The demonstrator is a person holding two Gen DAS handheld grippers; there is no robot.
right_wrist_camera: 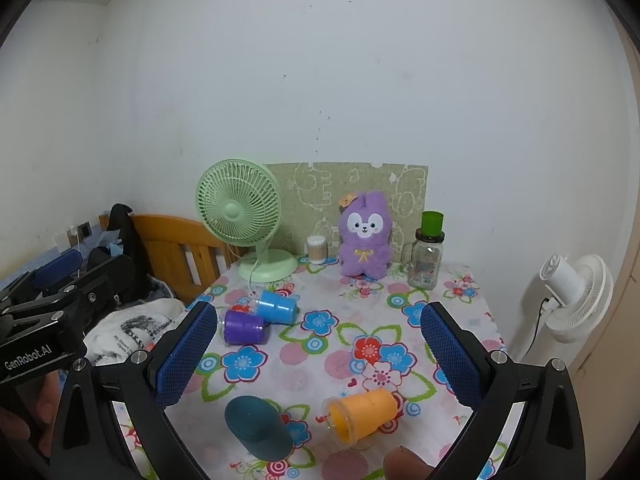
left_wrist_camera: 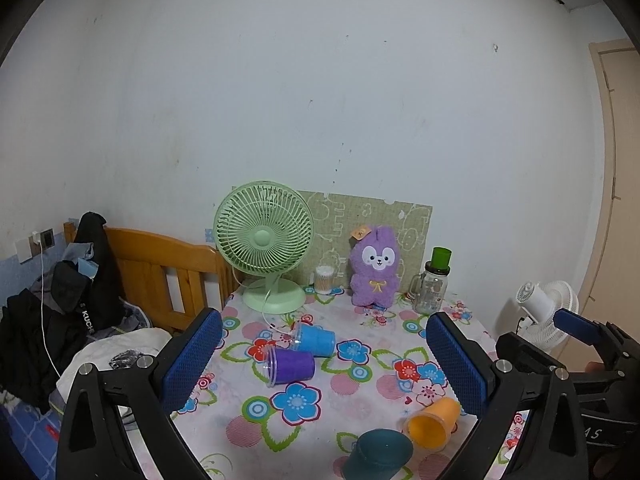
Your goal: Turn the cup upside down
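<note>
Four plastic cups lie on their sides on the floral tablecloth. A teal cup (left_wrist_camera: 378, 456) (right_wrist_camera: 258, 426) and an orange cup (left_wrist_camera: 432, 424) (right_wrist_camera: 362, 414) lie near the front. A purple cup (left_wrist_camera: 291, 366) (right_wrist_camera: 242, 327) and a blue cup (left_wrist_camera: 314, 340) (right_wrist_camera: 276, 307) lie together further back. My left gripper (left_wrist_camera: 324, 360) is open and empty above the table, with the cups between and ahead of its fingers. My right gripper (right_wrist_camera: 320, 356) is open and empty, above the teal and orange cups. Each gripper shows at the edge of the other's view.
At the back of the table (left_wrist_camera: 360, 384) stand a green desk fan (left_wrist_camera: 264, 240), a cotton swab jar (left_wrist_camera: 324, 280), a purple plush toy (left_wrist_camera: 374, 266) and a glass jar mug with a green cup on top (left_wrist_camera: 434, 284). A wooden bed with clothes (left_wrist_camera: 72, 300) is on the left, a white fan (right_wrist_camera: 576, 296) on the right.
</note>
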